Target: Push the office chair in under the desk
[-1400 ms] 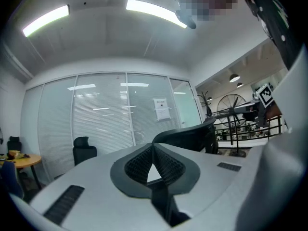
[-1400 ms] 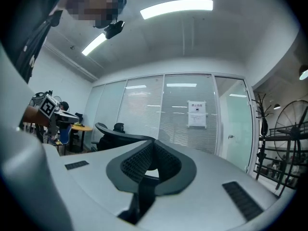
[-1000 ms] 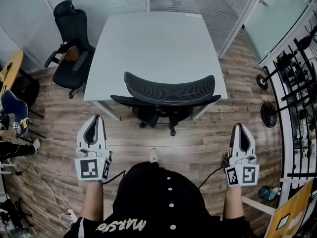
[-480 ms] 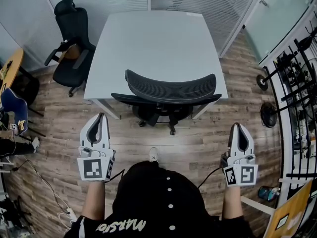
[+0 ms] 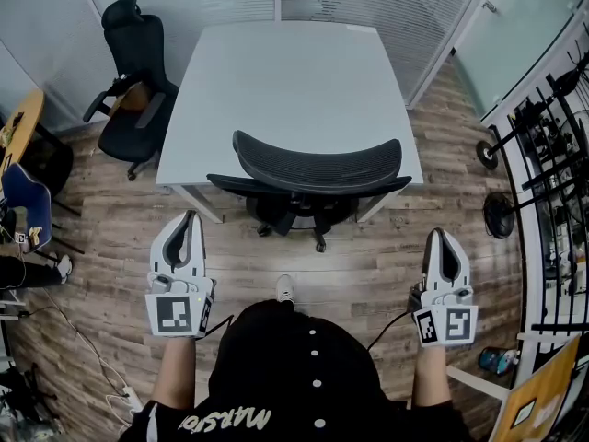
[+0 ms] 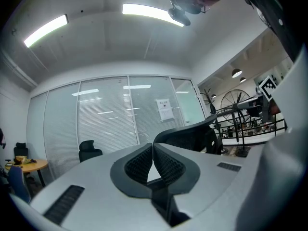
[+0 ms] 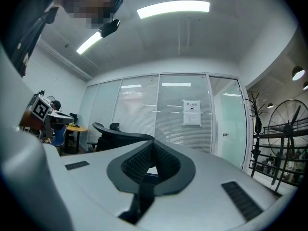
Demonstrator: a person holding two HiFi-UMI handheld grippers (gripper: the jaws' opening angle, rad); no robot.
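Little changed vs a sec ago: office chair [image 5: 317, 166] sits w/ backrest at near edge of desk [image 5: 276, 81], seat tucked under, left gripper [image 5: 190, 215] & right gripper [image 5: 438, 234] both pinched closed, empty, well clear of it, so push looks done.

This is an office: a white desk [image 5: 276, 90] with a black mesh office chair [image 5: 317, 168], a second chair [image 5: 129, 72] in the corner, glass partition walls [image 7: 226, 124] with blinds [image 7: 171, 121] (a paper notice [image 7: 192, 113] hangs there) and long ceiling lights [image 7: 173, 7].
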